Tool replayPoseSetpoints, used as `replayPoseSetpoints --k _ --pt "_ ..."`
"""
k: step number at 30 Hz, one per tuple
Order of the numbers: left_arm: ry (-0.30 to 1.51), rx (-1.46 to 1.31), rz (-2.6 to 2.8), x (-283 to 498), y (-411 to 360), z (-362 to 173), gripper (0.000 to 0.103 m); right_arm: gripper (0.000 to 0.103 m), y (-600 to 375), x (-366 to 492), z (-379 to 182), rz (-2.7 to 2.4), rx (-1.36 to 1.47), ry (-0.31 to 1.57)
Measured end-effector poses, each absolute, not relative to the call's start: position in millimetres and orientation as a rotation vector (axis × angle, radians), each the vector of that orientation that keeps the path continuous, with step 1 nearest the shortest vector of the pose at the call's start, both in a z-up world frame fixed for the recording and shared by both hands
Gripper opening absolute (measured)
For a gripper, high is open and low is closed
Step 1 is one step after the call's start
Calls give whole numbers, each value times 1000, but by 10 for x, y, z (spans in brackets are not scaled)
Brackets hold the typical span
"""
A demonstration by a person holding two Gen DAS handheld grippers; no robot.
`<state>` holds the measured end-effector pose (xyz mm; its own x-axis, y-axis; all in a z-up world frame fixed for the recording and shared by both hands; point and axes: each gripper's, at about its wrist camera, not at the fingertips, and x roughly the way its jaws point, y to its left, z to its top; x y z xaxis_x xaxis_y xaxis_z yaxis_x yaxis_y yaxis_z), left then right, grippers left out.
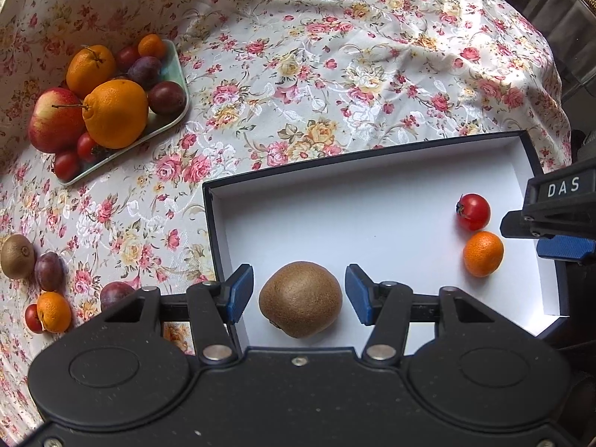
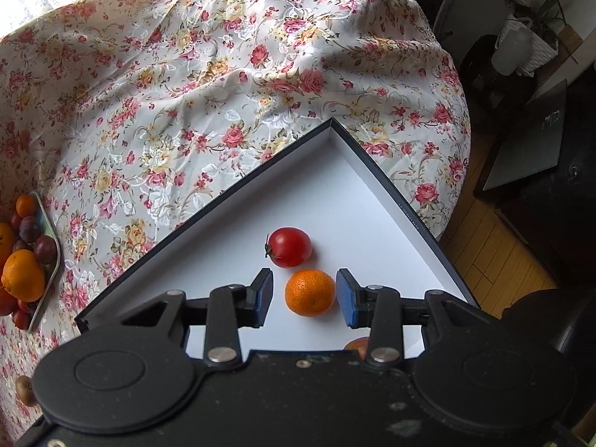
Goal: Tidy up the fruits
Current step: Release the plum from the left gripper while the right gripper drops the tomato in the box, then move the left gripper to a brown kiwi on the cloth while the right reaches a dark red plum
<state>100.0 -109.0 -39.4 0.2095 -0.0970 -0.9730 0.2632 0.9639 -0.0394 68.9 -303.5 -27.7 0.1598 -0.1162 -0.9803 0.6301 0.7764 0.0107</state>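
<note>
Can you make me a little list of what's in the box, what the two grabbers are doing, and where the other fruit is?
box: kiwi, tomato, tangerine
left gripper: open, a finger on each side of the kiwi, gaps showing
right gripper: open around the tangerine, not squeezing
tray: oranges, apple, plums, tomatoes
tablecloth: more loose fruit on the left

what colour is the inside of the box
White inside the box, with a dark rim; the left wrist view shows it best.
</note>
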Motion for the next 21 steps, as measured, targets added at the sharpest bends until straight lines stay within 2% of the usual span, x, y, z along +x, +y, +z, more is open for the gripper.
replayPoseSetpoints --k 5,11,21 --pt "1355 134 -223 1033 -949 -404 60 35 -2926 748 -395 -540 429 1406" --pt "1365 122 -197 1068 -775 -402 60 35 -2760 792 -580 -529 363 1534" --pt "1308 137 -111 1105 -435 -309 60 32 -2485 852 -584 -500 347 1572"
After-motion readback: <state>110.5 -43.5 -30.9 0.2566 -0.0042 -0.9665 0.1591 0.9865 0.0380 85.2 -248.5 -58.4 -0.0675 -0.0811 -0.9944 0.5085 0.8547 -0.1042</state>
